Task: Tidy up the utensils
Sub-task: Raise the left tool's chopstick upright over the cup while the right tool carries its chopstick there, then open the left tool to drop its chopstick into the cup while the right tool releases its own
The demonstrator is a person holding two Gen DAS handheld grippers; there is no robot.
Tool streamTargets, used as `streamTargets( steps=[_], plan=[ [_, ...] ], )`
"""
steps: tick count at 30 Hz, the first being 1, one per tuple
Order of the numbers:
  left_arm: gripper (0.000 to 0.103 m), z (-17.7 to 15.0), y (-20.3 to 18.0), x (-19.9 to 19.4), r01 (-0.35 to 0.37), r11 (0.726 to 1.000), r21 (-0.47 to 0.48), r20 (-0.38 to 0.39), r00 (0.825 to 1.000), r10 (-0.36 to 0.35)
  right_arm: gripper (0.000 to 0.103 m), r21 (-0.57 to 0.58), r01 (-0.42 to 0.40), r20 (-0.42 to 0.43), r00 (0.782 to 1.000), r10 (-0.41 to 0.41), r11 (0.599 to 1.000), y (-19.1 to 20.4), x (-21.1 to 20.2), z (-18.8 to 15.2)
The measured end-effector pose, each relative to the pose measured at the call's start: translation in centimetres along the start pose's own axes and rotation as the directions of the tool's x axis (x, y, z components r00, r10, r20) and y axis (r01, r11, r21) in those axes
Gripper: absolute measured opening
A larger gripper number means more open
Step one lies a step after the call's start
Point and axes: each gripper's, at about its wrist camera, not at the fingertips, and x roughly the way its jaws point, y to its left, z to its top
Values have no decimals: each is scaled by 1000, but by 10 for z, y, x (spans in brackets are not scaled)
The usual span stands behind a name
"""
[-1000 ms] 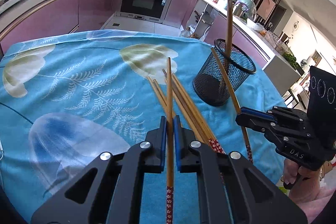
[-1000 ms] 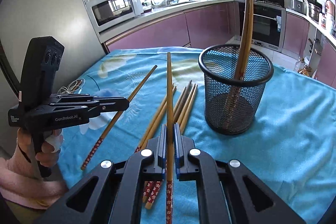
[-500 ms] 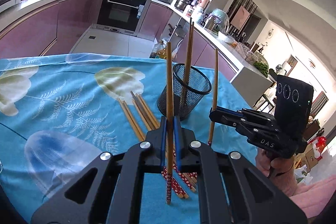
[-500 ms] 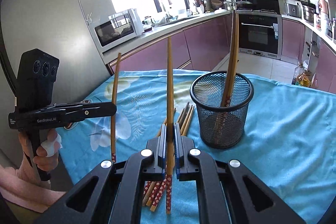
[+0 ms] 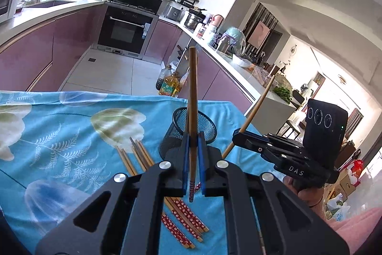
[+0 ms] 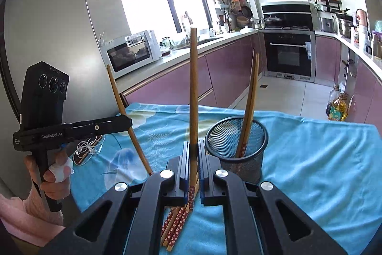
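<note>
One chopstick [image 5: 192, 97] upright betw. clamped left gripper [image 5: 193, 154] jaws, off table.

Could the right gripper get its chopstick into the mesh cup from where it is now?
Probably yes. The right gripper grips its chopstick near the mesh cup, whose open mouth holds only two leaning chopsticks; nothing stands between.

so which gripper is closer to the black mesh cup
Right. The right gripper is just left of the mesh cup, almost beside its rim; the left gripper hangs well farther left.

2 close wrist views, shared mesh cup [image 5: 194, 126]
</note>
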Motion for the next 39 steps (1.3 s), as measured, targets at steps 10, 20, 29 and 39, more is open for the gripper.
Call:
streamTargets(
  steps=[10, 20, 29, 39],
  plan=[
    [7, 48, -17, 6, 9, 999, 44, 80, 997, -13, 6, -29, 45, 91, 995, -42, 999, -9, -22, 38],
    [7, 83, -32, 19, -5, 996, 92, 112, 994, -5, 6, -27, 99, 153, 984, -94, 995, -19, -19, 66],
    [7, 79, -25, 61, -62, 990, 125, 4, 998, 62, 6, -22, 132, 48, 990, -131, 991, -31, 23, 58],
    [8, 59, -19, 106, -124, 974, 188, -118, 982, 148, 6, 29, 140, -131, 982, -135, 990, -51, 64, 37]
  ],
)
